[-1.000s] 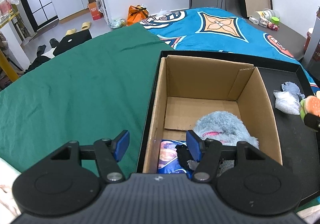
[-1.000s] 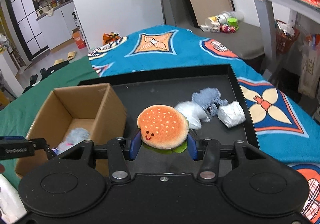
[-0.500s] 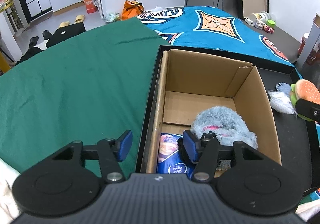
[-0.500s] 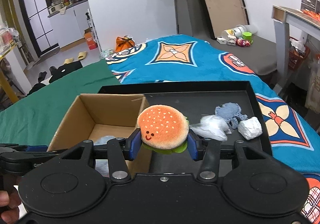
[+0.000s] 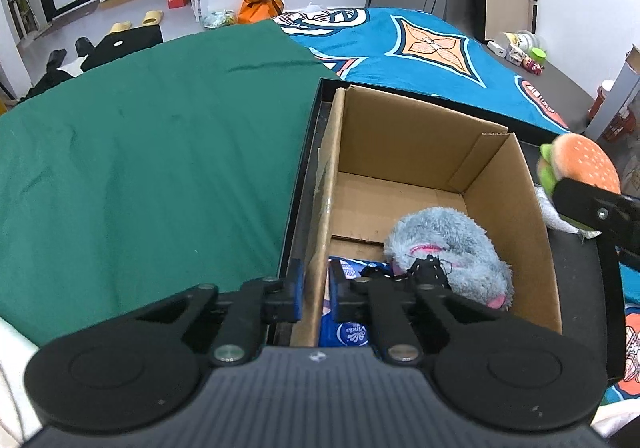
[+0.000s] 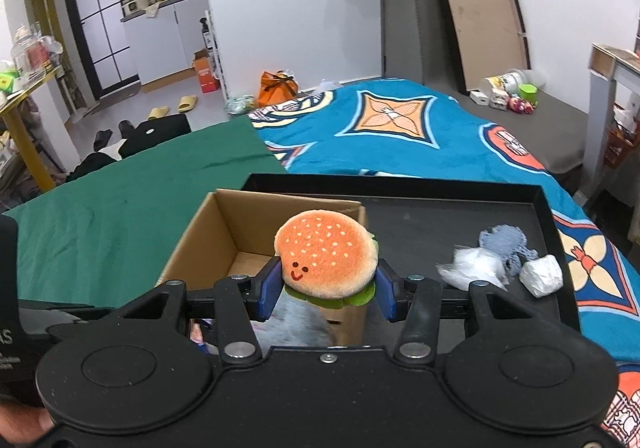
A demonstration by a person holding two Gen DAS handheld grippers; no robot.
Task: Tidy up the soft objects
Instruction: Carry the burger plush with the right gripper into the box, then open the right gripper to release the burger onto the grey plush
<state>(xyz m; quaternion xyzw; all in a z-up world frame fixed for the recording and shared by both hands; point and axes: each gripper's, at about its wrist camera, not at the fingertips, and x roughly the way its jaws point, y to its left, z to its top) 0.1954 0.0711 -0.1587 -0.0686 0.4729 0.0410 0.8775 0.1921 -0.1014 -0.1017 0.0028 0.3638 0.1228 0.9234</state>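
Note:
My right gripper (image 6: pixel 326 290) is shut on a plush hamburger (image 6: pixel 326 262) and holds it above the right wall of the open cardboard box (image 6: pixel 224 244); the burger also shows at the right edge of the left wrist view (image 5: pixel 580 164). My left gripper (image 5: pixel 316 290) is shut on the box's left wall (image 5: pixel 326 208), one finger on each side. Inside the box lie a grey fluffy plush (image 5: pixel 448 244) and a blue packet (image 5: pixel 352 328).
The box stands in a black tray (image 6: pixel 420 188) on a bed with a green cloth (image 5: pixel 140 152) and a blue patterned cover (image 6: pixel 400 128). On the tray's right lie a clear bag (image 6: pixel 472 268), a grey-blue cloth (image 6: pixel 504 244) and a white wad (image 6: pixel 542 280).
My left gripper has closed onto the box's left wall. My right gripper has carried the hamburger left, from over the tray to over the box's right wall.

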